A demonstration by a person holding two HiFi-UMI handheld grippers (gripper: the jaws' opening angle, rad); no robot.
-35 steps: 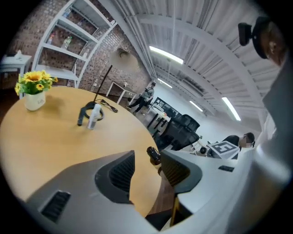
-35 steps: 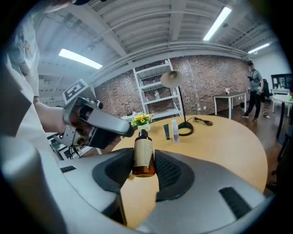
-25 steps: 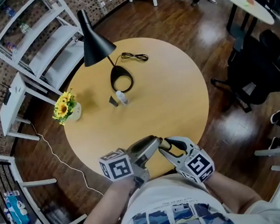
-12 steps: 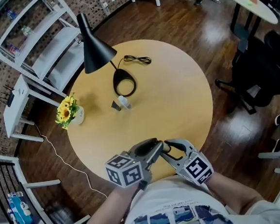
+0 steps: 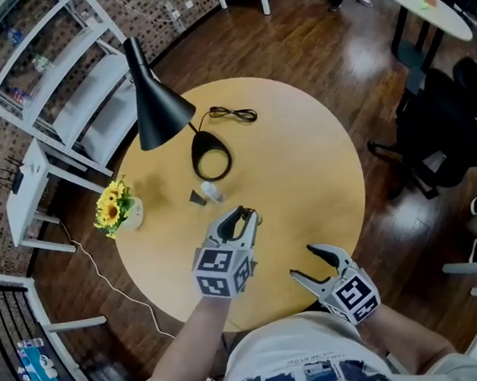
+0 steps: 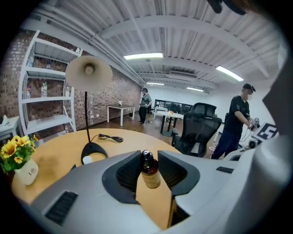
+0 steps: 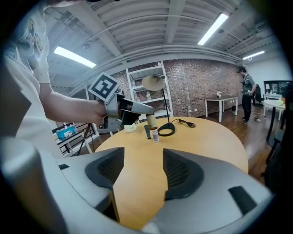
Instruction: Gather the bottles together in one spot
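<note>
- The left gripper (image 5: 242,217), its jaws just drawn in, clasped a small brown bottle (image 6: 148,169) by its body. It sat mid-frame in the head view, near the white bottle (image 5: 211,192) and dark bottle (image 5: 197,197) below the lamp base (image 5: 211,156).
- The right gripper (image 5: 302,261), lower right, stood released and empty, its jaws having just spread.
- The brown bottle looked light and rigid, probably glass, so smooth and breakable. The labelled body seemed the safest hold, not the neck.
- In the head view the jaws hid it almost wholly, and its label was unreadable. Whether its foot touched the table (image 5: 302,163) was unclear.
</note>
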